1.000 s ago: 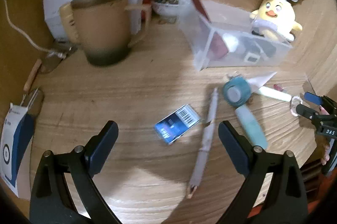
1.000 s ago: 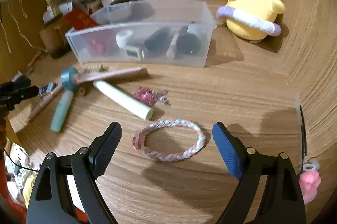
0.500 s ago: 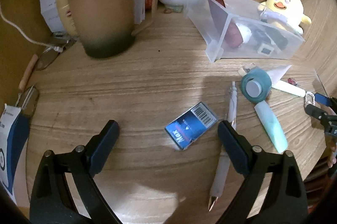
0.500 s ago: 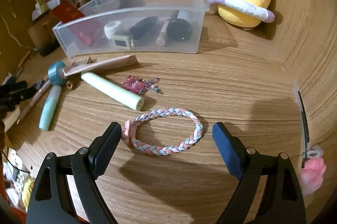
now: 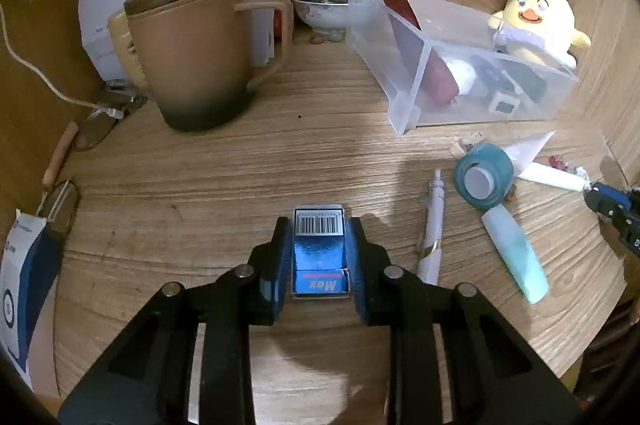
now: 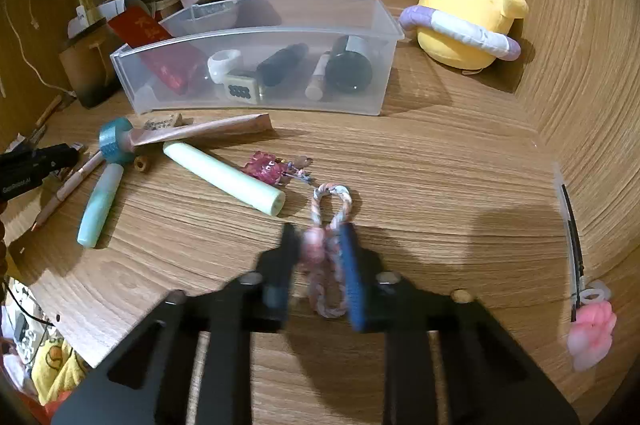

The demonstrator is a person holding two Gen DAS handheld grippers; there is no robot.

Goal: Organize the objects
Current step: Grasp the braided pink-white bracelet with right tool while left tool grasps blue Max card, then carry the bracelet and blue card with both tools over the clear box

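Note:
A small blue box point(image 5: 319, 252) with a barcode lies on the wooden desk between the pads of my left gripper point(image 5: 319, 231), whose jaws are closing and press on both its sides. A braided pink, white and blue bracelet point(image 6: 329, 257) is squeezed into a narrow loop by my right gripper point(image 6: 318, 239), whose jaws are also closing on it. The clear plastic bin point(image 6: 384, 21) point(image 5: 412, 97) stands behind, holding a red packet, a white ring, dark tubes and a small die-like block.
On the desk lie a teal tape roll point(image 5: 484, 177), a white pen point(image 5: 432, 225), a mint marker point(image 5: 516, 261), a pale green stick point(image 6: 224, 177) and a red charm point(image 6: 266, 167). A brown lidded mug point(image 5: 192, 53), papers, a yellow plush chick point(image 6: 468, 5) and a pink hair clip point(image 6: 592, 329) stand around.
Both grippers went from wide open to closed: the left onto the blue box, now straight between its pads; the right onto the bracelet, squashing its round loop narrow.

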